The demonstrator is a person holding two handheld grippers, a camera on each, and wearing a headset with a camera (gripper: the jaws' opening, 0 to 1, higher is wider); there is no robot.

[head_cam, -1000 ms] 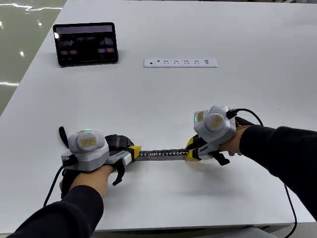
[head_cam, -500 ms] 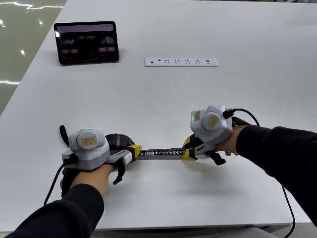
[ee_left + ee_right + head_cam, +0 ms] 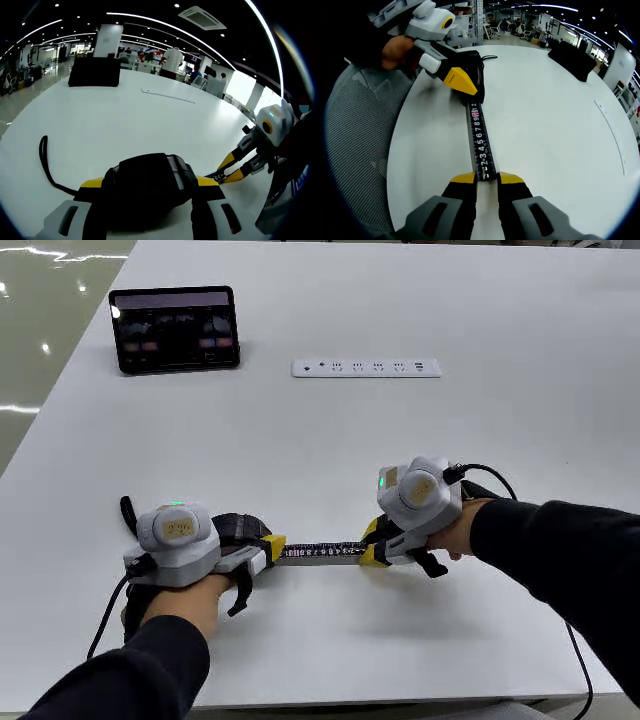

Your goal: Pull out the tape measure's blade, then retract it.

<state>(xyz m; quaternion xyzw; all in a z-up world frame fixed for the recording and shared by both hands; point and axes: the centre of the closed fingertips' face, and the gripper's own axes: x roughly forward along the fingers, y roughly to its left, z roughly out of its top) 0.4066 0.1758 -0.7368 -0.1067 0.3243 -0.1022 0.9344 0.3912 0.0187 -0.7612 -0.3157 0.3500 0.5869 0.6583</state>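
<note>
Partway, seemingly: a short length of blade spans between the jaws; retraction remains.
Jaws of the left gripper clamp the case; those of the right gripper pinch the blade's tip.

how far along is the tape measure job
Done: the blade is out of the case, numbers showing. In hand: the left gripper clamps the case, and the right gripper pinches the blade's end. It sits closer to the case than a second ago, so retracting seems underway. Left: feeding the remaining blade back in.
</note>
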